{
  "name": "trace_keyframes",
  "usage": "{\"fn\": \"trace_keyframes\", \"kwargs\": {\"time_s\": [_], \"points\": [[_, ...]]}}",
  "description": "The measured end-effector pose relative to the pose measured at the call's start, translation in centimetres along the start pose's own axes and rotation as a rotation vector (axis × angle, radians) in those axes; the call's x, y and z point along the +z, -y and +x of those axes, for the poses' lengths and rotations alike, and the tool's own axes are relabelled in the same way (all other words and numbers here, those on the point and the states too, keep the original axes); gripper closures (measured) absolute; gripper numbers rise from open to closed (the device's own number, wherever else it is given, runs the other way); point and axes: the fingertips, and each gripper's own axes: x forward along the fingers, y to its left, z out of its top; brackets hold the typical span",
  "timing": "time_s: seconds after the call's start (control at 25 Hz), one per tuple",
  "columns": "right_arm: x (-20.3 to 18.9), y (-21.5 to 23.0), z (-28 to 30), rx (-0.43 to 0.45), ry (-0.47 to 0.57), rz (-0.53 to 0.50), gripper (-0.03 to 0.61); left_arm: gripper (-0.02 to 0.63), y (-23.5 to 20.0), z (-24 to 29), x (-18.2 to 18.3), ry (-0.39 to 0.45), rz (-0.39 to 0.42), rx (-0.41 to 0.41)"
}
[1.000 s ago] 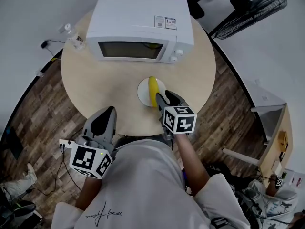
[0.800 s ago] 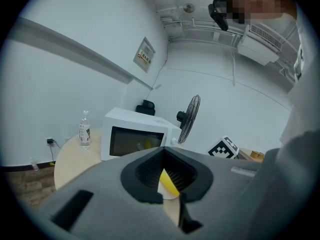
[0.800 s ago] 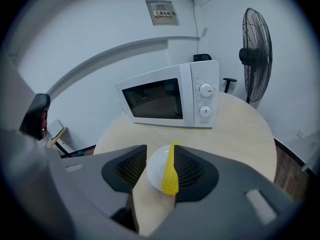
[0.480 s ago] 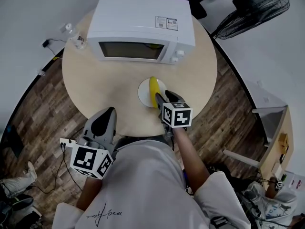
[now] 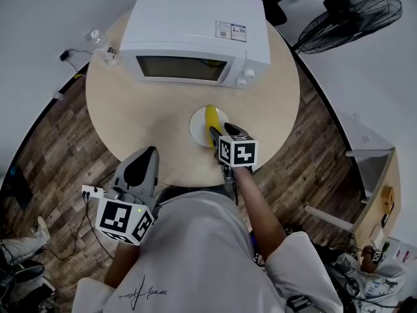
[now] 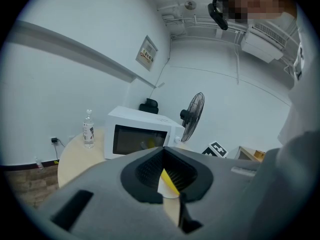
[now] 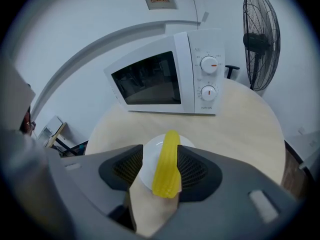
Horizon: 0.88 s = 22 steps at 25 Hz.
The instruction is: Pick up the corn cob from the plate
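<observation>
We look down on a round, pale wooden table with a white microwave at its far side, door shut. Just in front of the microwave, toward the person, a small white plate bears the yellow corn cob, which lies pointing at the microwave's door. The right gripper sits at the cob's end farthest from the microwave. Its jaws have just been opening and stand apart with the cob between them, close to one pad, though we cannot quite tell if it touches. The left gripper, farther from the microwave at the table's near edge, has its jaws apart and empty. A clear bottle stands by the microwave's left corner, and a black fan stands behind the microwave's right. Wood planks ring the table.
</observation>
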Motion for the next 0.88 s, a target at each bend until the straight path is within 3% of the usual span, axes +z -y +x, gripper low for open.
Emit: {"fn": "trace_keyframes", "kwargs": {"time_s": [0.88], "points": [[-1.9, 1.9, 4.9, -0.059, -0.156, 0.017, 0.296, 0.621, -0.8, 0.5, -0.6, -0.038, -0.011, 0.041]]}}
